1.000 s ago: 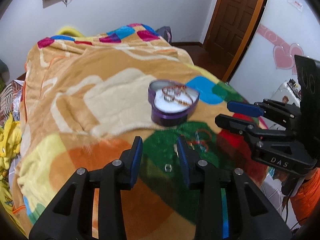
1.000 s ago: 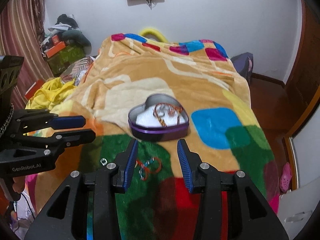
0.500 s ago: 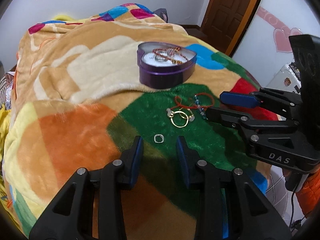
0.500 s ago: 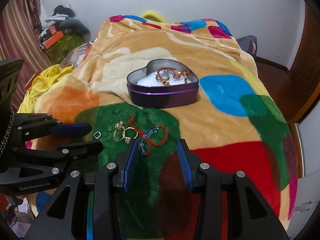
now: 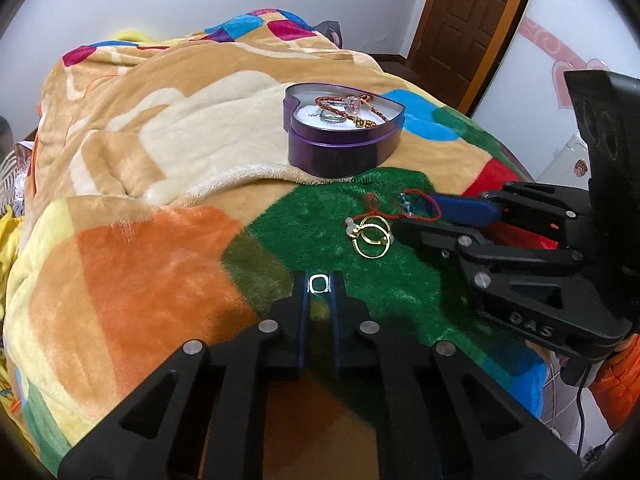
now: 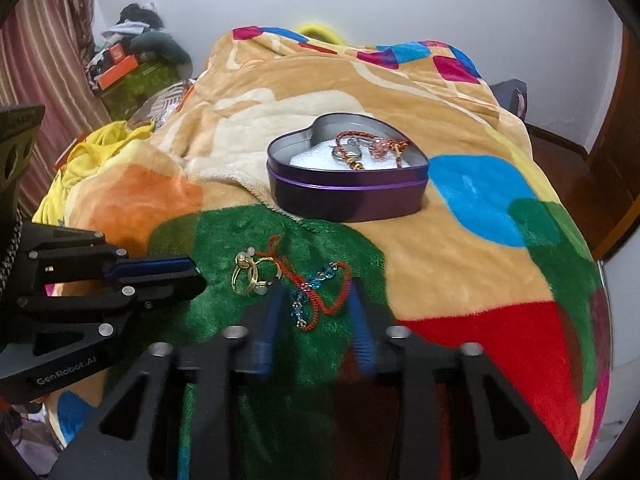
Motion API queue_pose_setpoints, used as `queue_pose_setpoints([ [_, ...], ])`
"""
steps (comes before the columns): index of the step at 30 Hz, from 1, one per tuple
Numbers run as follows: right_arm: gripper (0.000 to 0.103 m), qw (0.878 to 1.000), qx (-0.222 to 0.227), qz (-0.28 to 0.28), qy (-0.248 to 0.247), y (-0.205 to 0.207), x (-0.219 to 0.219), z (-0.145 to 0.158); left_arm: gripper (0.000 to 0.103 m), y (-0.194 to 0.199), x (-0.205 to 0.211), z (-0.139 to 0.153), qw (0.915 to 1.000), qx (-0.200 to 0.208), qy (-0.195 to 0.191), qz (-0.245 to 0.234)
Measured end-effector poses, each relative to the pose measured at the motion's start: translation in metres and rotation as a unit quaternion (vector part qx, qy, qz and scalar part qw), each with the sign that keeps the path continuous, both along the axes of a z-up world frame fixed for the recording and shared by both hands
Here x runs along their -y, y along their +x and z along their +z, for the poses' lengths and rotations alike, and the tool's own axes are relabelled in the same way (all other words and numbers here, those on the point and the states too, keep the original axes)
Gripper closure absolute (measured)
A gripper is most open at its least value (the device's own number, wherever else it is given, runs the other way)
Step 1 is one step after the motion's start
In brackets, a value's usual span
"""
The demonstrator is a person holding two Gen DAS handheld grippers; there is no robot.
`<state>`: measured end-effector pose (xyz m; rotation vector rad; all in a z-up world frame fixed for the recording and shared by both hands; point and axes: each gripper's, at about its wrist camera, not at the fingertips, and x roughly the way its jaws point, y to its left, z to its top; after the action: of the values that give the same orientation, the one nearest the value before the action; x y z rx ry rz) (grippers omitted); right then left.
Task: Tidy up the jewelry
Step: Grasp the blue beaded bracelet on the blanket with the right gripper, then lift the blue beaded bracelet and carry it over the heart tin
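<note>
Risk: your left gripper (image 5: 319, 284) nips the small silver ring (image 5: 319, 283), jaws nearly closed, and plush blanket (image 5: 160, 248) could swallow a slip | right gripper (image 6: 314, 304) gapes wide, empty, straddling red bracelet (image 6: 320, 294); cord may snag gold rings (image 6: 249, 276) | heart tin (image 6: 348, 184) beyond.

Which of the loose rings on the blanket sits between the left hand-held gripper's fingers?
The small silver squarish ring, between the left hand-held gripper fingertips. The gold rings lie apart, farther right.
</note>
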<state>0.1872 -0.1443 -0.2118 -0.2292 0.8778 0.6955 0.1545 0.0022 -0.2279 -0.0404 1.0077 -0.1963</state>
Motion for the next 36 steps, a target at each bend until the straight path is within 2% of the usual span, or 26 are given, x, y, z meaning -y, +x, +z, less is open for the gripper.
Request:
queue_pose_setpoints([
  [2,0.091,1.000,0.006,0.002,-0.003,-0.001,-0.001,0.000,0.095,0.000,0.000,0.001,1.0000,0.001,-0.002,0.001],
  [4,0.095,1.000,0.008,0.002,-0.002,-0.001,-0.001,0.001,0.095,0.000,0.000,0.001,1.0000,0.002,-0.004,0.002],
  [10,0.095,0.999,0.008,-0.018,0.029,0.003,0.007,0.012,0.095,-0.003,-0.004,0.007,0.9998,0.009,-0.012,0.009],
  [16,0.095,0.999,0.028,-0.023,0.040,-0.002,0.012,0.030,0.095,-0.004,-0.009,0.018,0.9995,0.023,-0.015,0.016],
  [36,0.095,0.989,0.109,-0.043,0.090,0.004,0.022,0.096,0.095,0.011,-0.020,0.087,0.9931,0.109,-0.027,0.032],
])
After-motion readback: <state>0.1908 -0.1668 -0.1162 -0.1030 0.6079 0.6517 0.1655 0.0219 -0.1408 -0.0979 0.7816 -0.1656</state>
